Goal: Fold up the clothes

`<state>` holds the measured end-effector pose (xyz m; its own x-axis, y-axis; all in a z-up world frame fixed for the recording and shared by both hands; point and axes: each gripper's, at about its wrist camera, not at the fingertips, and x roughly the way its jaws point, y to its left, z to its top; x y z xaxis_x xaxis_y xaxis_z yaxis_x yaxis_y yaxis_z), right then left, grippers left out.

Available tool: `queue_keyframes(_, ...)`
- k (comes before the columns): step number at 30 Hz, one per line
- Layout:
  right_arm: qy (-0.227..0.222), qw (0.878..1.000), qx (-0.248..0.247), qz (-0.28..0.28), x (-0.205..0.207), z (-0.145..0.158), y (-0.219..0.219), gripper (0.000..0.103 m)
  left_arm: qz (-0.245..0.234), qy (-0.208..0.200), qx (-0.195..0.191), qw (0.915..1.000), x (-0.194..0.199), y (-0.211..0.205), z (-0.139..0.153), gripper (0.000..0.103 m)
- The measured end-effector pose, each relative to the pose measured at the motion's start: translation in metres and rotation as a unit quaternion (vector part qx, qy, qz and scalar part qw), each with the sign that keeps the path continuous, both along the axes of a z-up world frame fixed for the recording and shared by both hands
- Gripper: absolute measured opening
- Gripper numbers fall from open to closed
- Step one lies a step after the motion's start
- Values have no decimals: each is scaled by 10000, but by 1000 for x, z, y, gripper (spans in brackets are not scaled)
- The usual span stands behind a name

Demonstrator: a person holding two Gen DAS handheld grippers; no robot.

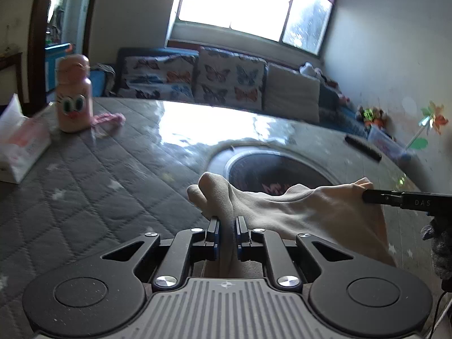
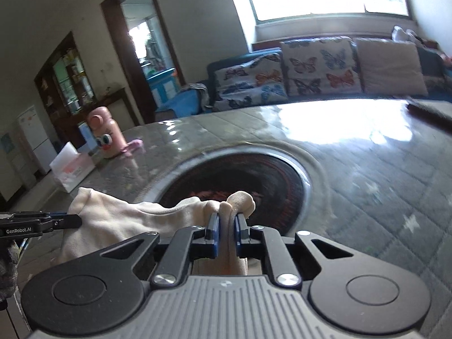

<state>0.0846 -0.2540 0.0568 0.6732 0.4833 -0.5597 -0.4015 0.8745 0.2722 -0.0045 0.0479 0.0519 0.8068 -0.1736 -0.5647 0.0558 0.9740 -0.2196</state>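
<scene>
The left gripper [image 1: 226,233] is pinching a bunched edge of a cream cloth [image 1: 296,212], its two blue-lined fingers pressed together on the fabric with a knob of cloth poking up past the tips toward 12 o'clock. It points forward and tilts downward over the table [image 1: 99,169]. In the left wrist view the right gripper [image 1: 364,196] enters from 3 o'clock, lying nearly level, its tip clamped on the far corner of the same cloth.

The right gripper [image 2: 226,230] likewise has its fingers squeezed on a fold of the cloth [image 2: 118,220], angled down toward the table. From this camera the left gripper [image 2: 80,221] comes in from 9 o'clock, gripping the other corner. A grey-gloved hand [image 2: 8,271] shows below it at the left edge.

The cloth hangs stretched between the two grippers, lifted off the quilted grey table cover, sagging in the middle and draping toward 6 o'clock. Behind it, toward 12 o'clock, a dark round recess [image 2: 234,183] is set in the tabletop.

At 10 o'clock in the left wrist view stand a pink bottle [image 1: 74,96] with a cartoon face, upright, and a tissue pack [image 1: 21,147] beside it. A dark slim object [image 1: 363,148] lies at 2 o'clock. A sofa [image 1: 234,82] with butterfly cushions runs behind the table under a bright window [image 1: 248,2].
</scene>
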Motion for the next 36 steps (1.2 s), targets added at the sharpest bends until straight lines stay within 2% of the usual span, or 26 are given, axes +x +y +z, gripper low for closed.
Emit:
queue_keyframes(7, -238, 9985, -49, 490, 12, 21, 50, 9, 485, -294, -9, 9984, -17, 40, 20, 12)
queue_keyframes(19, -297, 9925, 12, 1188, 53, 30, 154, 9, 1362, -431, 120, 9897, -16, 117, 33, 12)
queue_keyframes(27, -245, 9905, 38, 1349, 76, 25, 191, 9, 1662, -342, 107, 9854, -4, 146, 28, 12)
queue_keyframes(36, -106, 9903, -84, 1380, 99, 9, 215, 9, 1853, -57, 72, 9826, 10, 163, 8, 12)
